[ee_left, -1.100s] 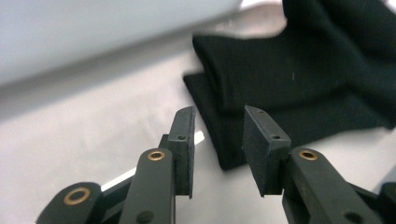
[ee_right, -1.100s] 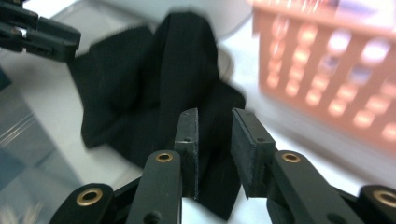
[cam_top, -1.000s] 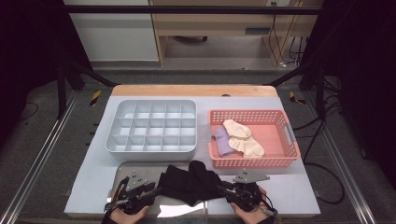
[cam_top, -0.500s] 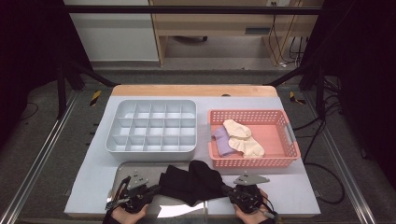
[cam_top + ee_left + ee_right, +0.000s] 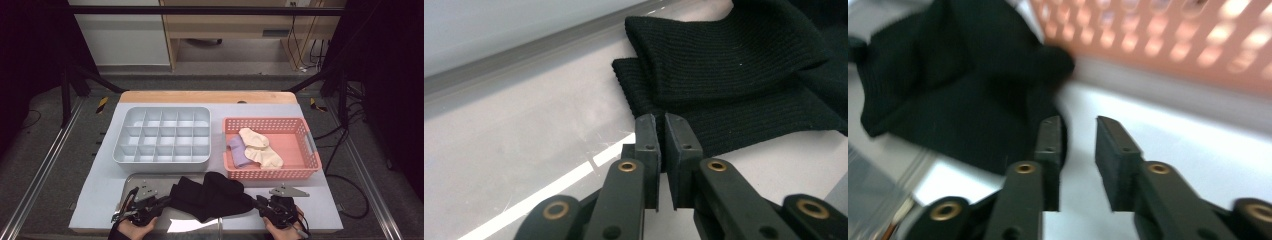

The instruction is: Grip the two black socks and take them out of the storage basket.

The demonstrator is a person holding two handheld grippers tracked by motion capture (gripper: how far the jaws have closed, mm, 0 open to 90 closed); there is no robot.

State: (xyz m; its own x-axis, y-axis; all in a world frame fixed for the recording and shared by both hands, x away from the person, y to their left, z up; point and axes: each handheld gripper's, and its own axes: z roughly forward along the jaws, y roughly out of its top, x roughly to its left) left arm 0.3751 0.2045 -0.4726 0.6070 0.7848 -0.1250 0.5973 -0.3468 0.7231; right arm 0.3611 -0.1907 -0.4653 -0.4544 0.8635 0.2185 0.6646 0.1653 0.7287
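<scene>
Left gripper (image 5: 150, 204): at the near left of the bench, held by a hand (image 5: 131, 231) entering from the bottom edge; in the left gripper view its 2 fingers (image 5: 647, 137) stand almost together, a thin slit between them, with the ribbed hem of the black cloth right at their tips; whether the hem is actually pinched I cannot tell

Tray (image 5: 131, 181): a flat metal sheet along the near edge of the bench; the black cloth lies on it

Black cloth (image 5: 212, 196): a rumpled pile of ribbed knit lying between the 2 grippers, just in front of the grey box and the pink basket; in the left gripper view 2 layers (image 5: 734, 75) overlap, one cuff lying on the other

Grey box (image 5: 162, 135): a tray of small square compartments, at the middle left of the bench, beyond the cloth

Pink basket (image 5: 300, 172): just beside the grey box on its right; holds a cream sock (image 5: 260, 147) and a purple piece (image 5: 238, 151), touching each other

Right gripper (image 5: 267, 206): at the near right, just in front of the basket; in the right gripper view its fingers (image 5: 1050, 135) stand clearly apart with nothing between them; the inner one sits against the edge of the black cloth (image 5: 948, 95); that view is blurred

Bench (image 5: 95, 200): pale grey top with a wooden strip along the far edge
</scene>
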